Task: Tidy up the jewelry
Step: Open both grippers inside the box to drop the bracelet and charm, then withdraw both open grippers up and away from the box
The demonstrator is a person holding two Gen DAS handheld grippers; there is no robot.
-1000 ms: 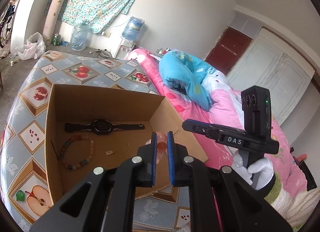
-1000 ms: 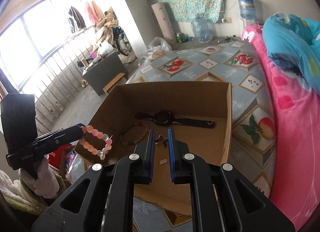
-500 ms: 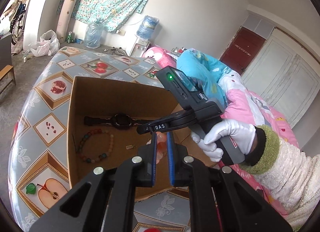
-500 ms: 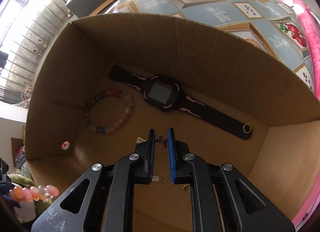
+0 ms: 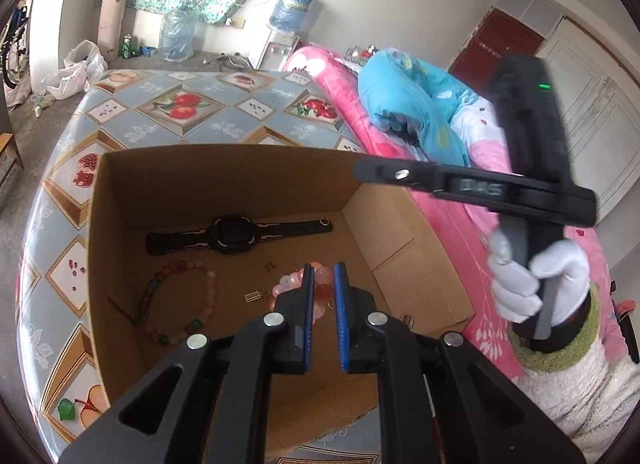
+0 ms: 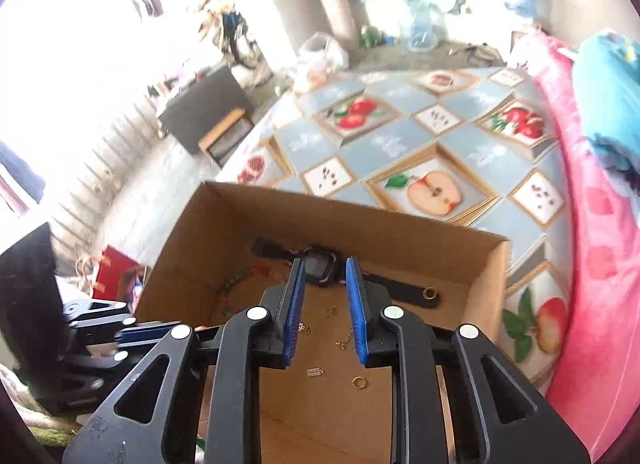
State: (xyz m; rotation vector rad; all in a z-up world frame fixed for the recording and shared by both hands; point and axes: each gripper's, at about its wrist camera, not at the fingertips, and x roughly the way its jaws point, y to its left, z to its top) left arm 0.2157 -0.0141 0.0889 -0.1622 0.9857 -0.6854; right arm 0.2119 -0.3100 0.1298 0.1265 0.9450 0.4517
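Fruit-print tablecloth (image 5: 224,119) under cardboard box (image 5: 240,171); left wrist view: left gripper (image 5: 322,284) pinches pink bead bracelet (image 5: 292,284), watch (image 5: 234,228) ahead. Right wrist view: right gripper (image 6: 325,296) spread, empty, gold ring (image 6: 359,381) just below it. Bracelet looks light, floppy, slippery; grip across beads.

The left tool (image 5: 321,284) hides much of the pink bead bracelet (image 5: 286,284), so a grip cannot be told. In the blurred right view, the small gold pieces (image 6: 344,340) near the watch (image 6: 320,264) are too tiny to identify.
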